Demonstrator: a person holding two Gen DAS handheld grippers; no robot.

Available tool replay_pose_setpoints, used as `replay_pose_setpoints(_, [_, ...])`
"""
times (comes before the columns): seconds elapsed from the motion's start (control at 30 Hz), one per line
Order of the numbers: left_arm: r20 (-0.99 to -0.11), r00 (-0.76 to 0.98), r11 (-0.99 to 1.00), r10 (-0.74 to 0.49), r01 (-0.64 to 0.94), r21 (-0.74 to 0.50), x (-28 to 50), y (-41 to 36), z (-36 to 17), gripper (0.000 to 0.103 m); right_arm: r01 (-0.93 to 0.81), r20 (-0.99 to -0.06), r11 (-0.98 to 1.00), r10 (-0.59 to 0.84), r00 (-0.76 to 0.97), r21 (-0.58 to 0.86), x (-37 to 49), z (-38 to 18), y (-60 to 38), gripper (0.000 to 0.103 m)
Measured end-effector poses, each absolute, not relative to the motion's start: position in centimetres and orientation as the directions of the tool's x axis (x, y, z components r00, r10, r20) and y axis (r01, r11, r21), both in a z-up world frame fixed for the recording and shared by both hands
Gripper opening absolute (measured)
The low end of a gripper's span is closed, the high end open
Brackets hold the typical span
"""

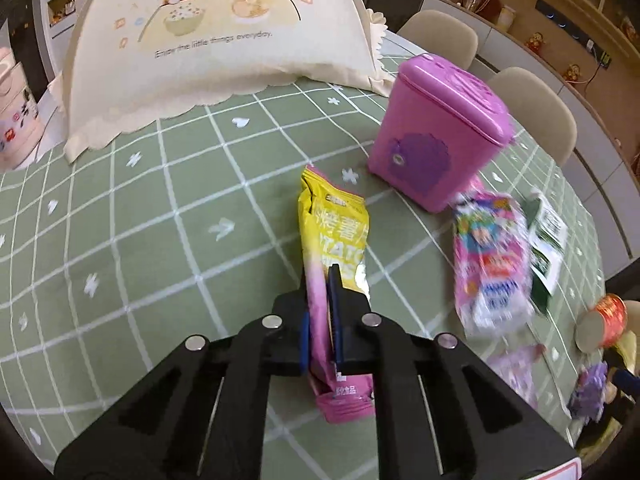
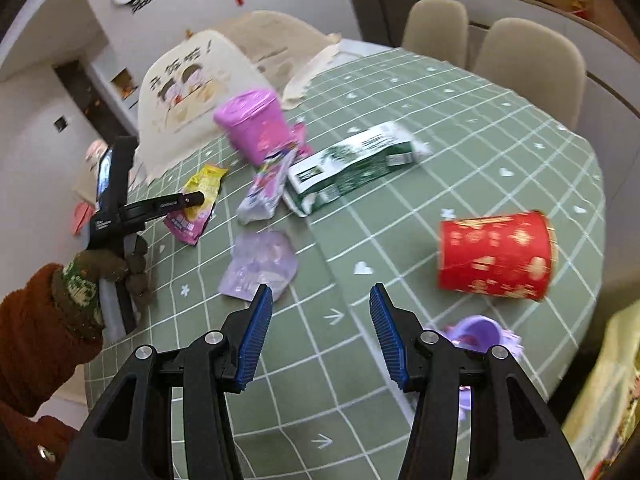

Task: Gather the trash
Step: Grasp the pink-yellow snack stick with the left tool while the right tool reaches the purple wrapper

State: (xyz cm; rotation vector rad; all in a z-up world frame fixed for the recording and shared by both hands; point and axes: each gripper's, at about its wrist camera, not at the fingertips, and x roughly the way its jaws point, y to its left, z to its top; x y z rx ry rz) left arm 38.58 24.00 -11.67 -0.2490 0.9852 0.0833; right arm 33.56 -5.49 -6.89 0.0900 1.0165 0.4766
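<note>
covering the round table, a green checked cloth [image 1: 160,208] holds litter; left gripper [image 1: 320,300] pinches the yellow-pink packet [image 1: 336,232], right gripper [image 2: 320,300] gapes

We read "Enjoy the little things everyday." on the cream fabric dome food cover [image 1: 192,40], partial letters "TATO" on the yellow-and-pink foil snack packet [image 1: 334,248], other packaging print too blurred for us.

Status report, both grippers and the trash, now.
Left gripper shut on yellow-and-pink snack packet. Right gripper open, empty, over green checked tablecloth. Pink lidded plastic bin closed; red paper cup lying on its side.
</note>
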Motion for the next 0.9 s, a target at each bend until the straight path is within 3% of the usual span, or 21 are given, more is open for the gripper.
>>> replay_pose_setpoints(0.43, [-0.821,0.532,0.934,-0.207,-0.141,-0.327,26.4,25.1,-8.7,0.006,-0.417,-0.827,0.883,0.391,0.403,0.215,37.9,-12.3,1.9,0.048])
replay_pose_setpoints(0.6, [-0.824,0.517,0.928,-0.232,-0.137,-0.347,24.9,26.5,-9.4,0.006,-0.465,-0.829,0.874,0.362,0.426,0.143,39.6,-13.3,4.0,0.048])
replay_pose_setpoints(0.9, [-0.804,0.509,0.913,-0.309,-0.078,-0.4,25.5,28.0,-10.3,0.006,-0.488,-0.843,0.861,0.362,0.398,0.14,36.8,-13.2,6.0,0.048])
